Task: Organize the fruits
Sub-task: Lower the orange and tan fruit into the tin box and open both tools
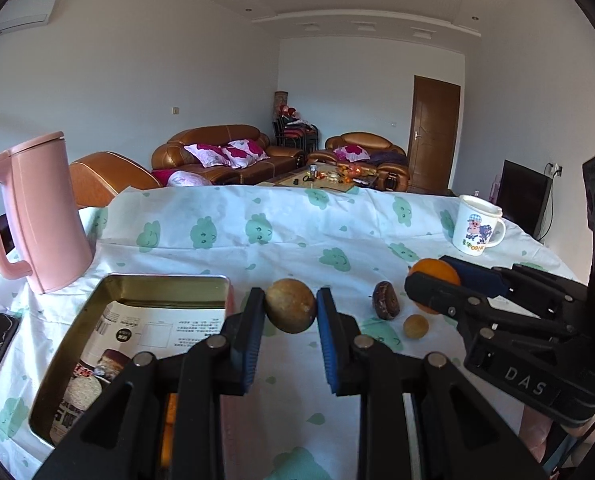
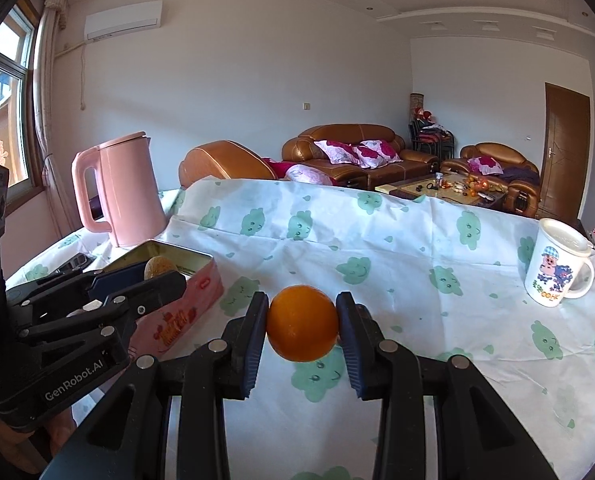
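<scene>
A living room with brown sofas lies beyond a table under a cloud-print cloth. A pink kettle stands at its far left corner, an open tin before it. The left gripper clasps a tan round fruit beside the tin. The right gripper clasps an orange mid-table. A mug stands near the right edge.

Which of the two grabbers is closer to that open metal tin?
Left. The left gripper, shut on a brown fruit, is beside the tin; the right gripper, shut on an orange, is farther off over the tablecloth.
</scene>
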